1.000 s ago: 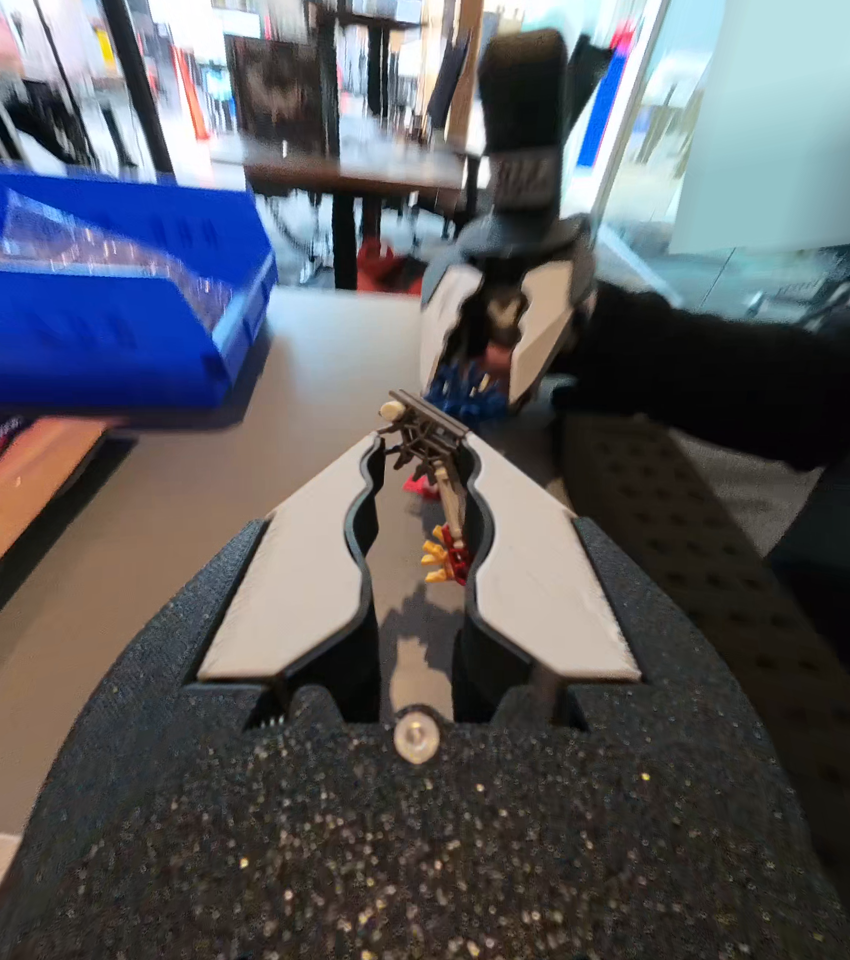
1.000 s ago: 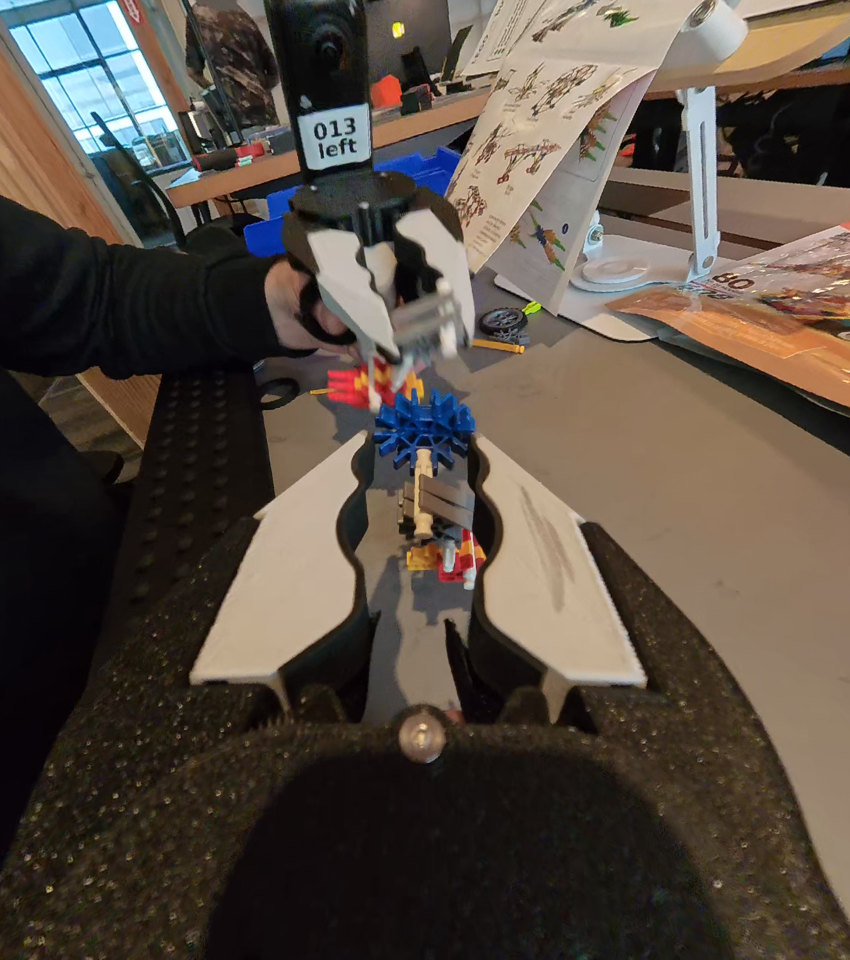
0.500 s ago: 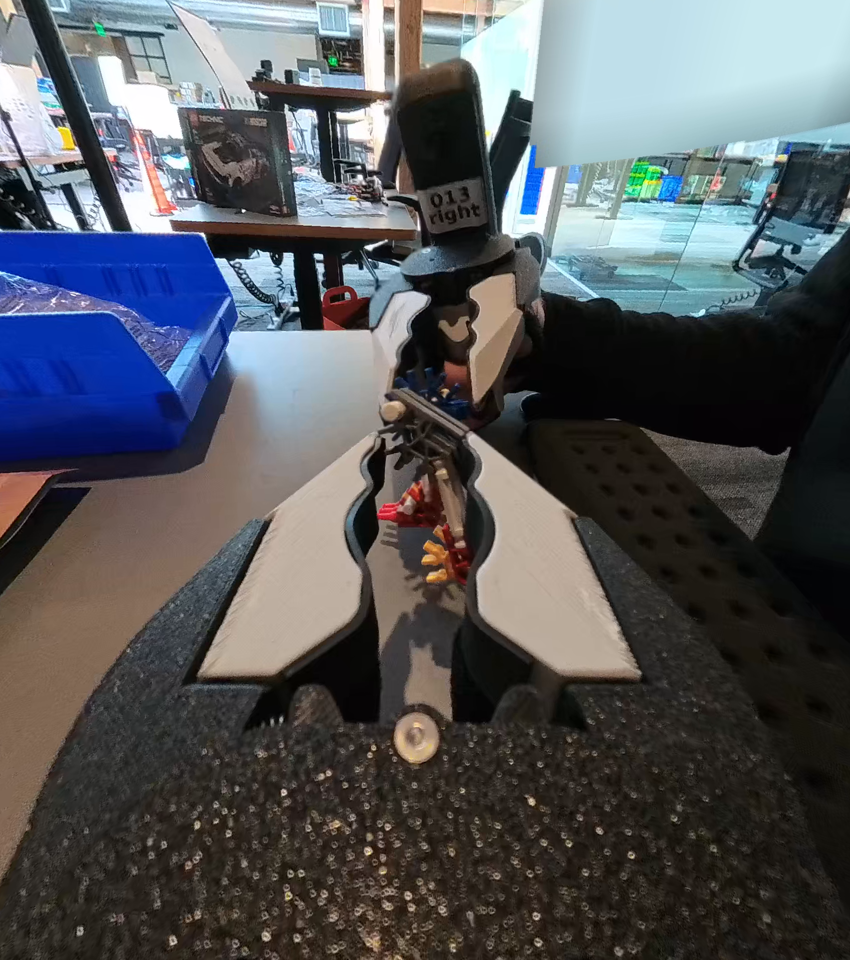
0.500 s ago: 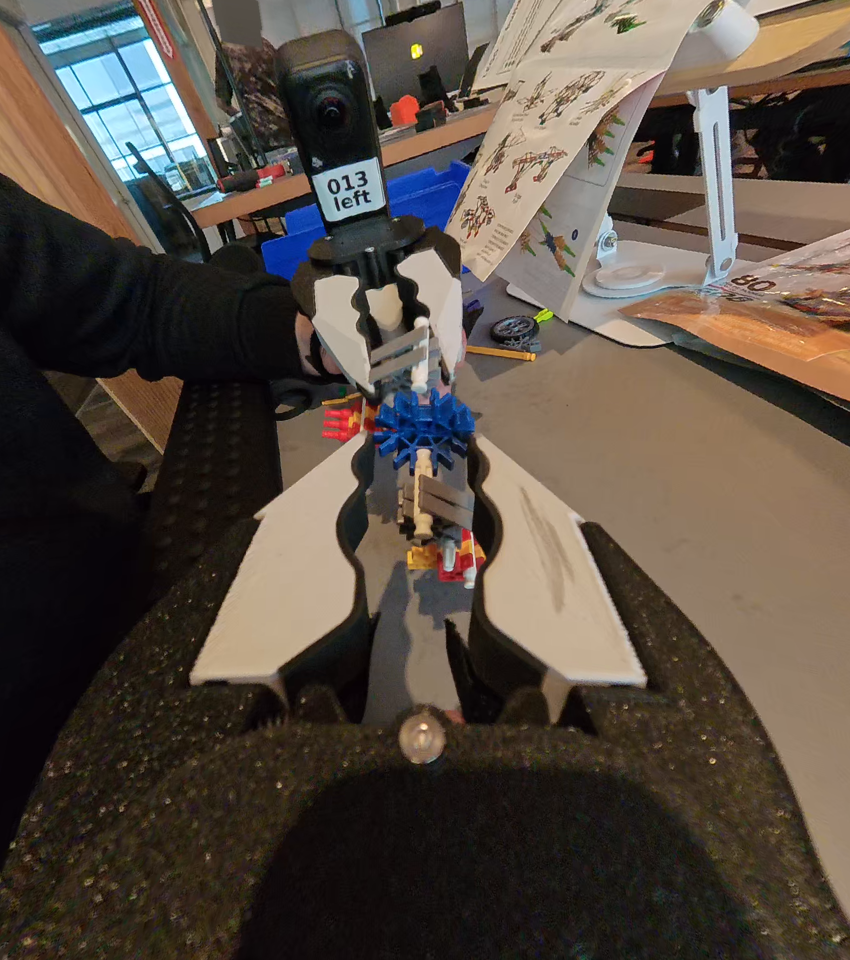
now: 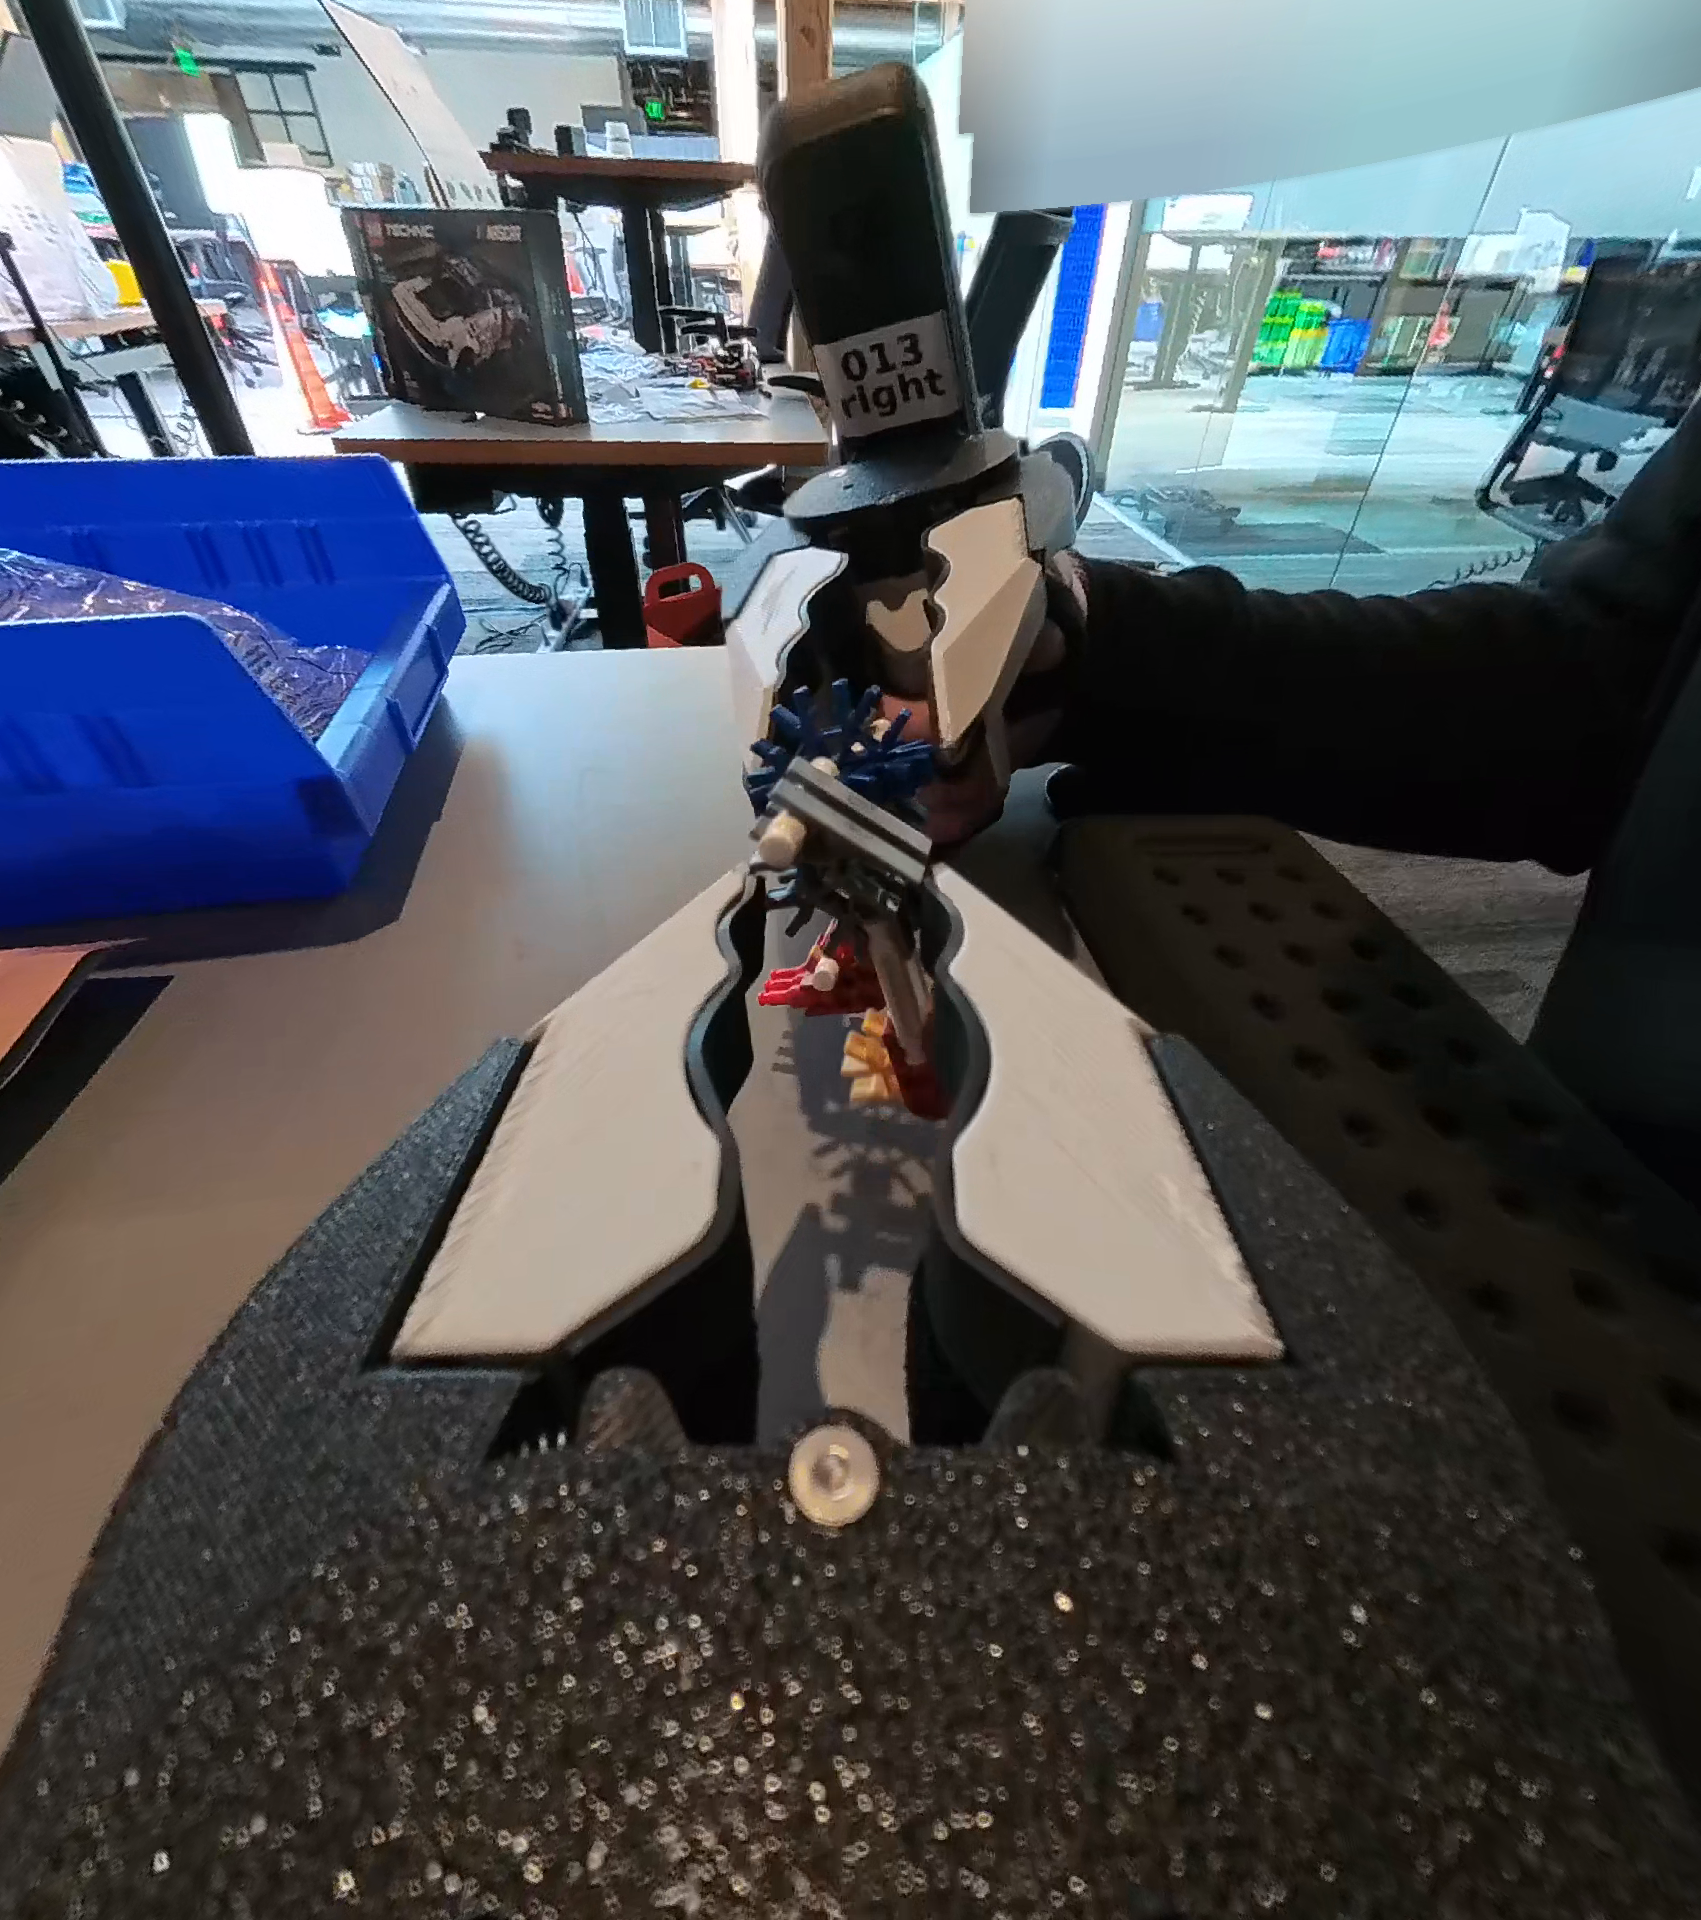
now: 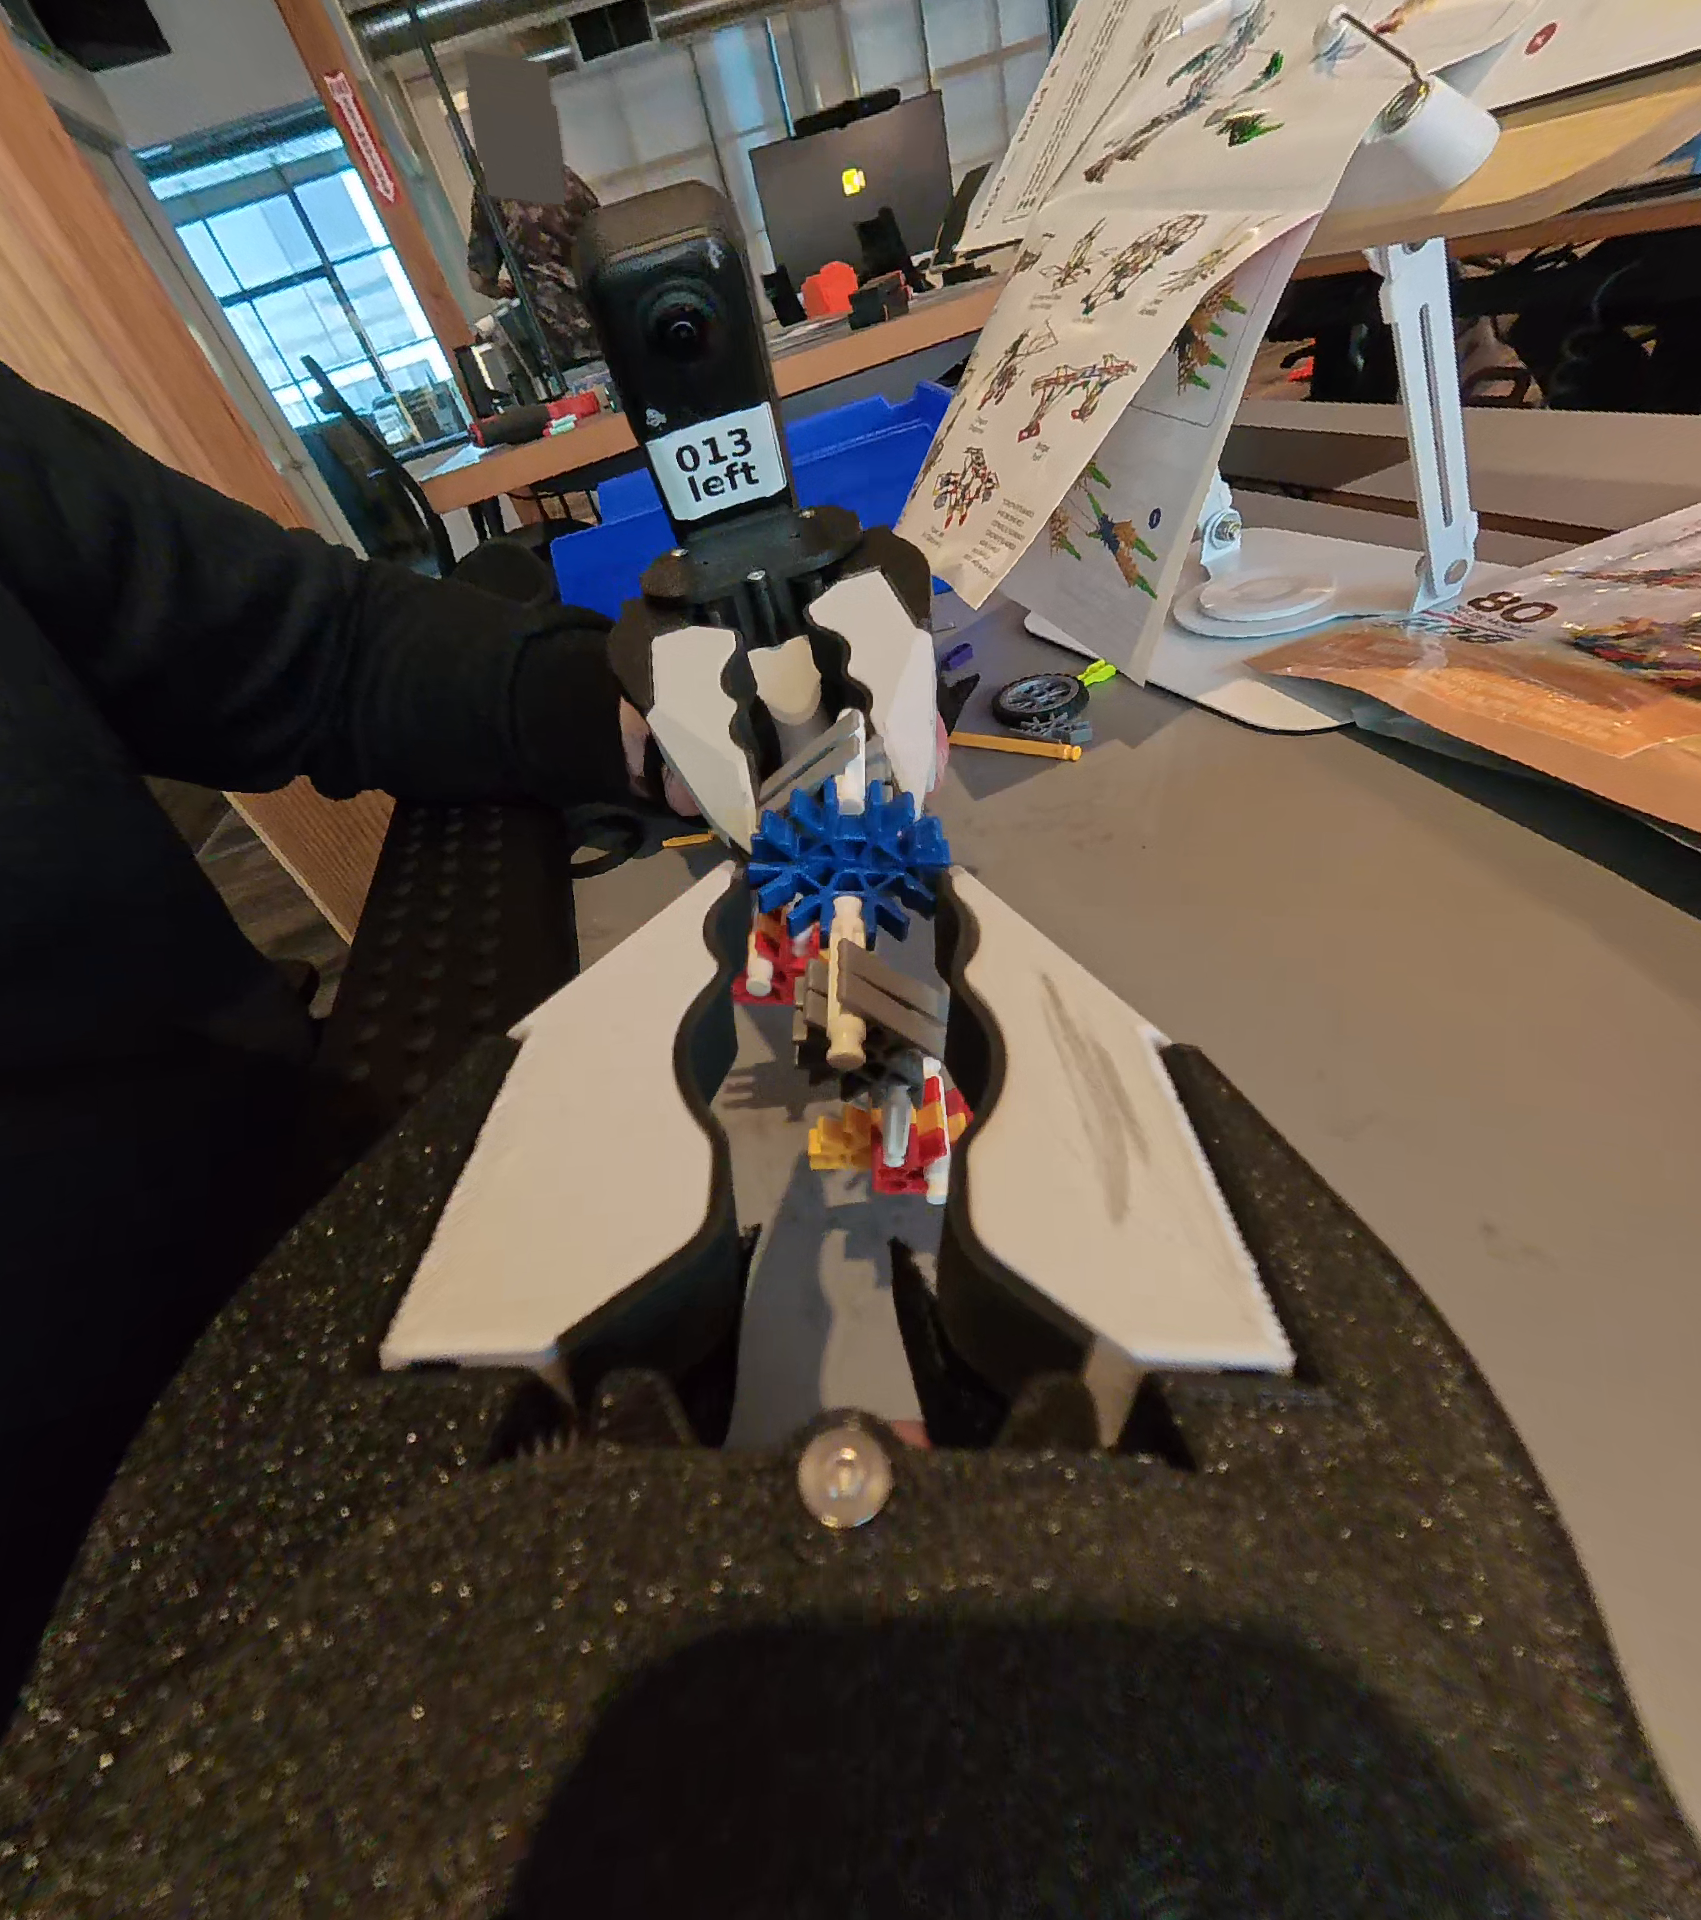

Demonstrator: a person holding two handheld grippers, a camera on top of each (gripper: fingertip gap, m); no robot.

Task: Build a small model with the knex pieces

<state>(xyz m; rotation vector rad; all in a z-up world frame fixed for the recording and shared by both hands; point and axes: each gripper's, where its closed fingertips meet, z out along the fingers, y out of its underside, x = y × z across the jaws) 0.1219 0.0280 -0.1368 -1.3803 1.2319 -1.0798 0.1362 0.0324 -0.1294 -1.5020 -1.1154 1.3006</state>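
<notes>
Toy assembly (image 6: pixel 851 935) spans both hand-held grippers lengthwise

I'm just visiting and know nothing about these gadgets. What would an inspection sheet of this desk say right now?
Surface: grey table, scuffed but bare near the middle.
Job's things: one small toy build, with a blue snowflake connector, grey plates and red and yellow pieces.
Grippers: left gripper and right gripper face each other tip to tip, both closed on the build.
Clutter: small black wheel, yellow rod, blue bin, instruction sheet on a white stand, printed box.
Cables: coiled cord under a far desk.
Surroundings: perforated black chair back, office desks, glass walls.
</notes>
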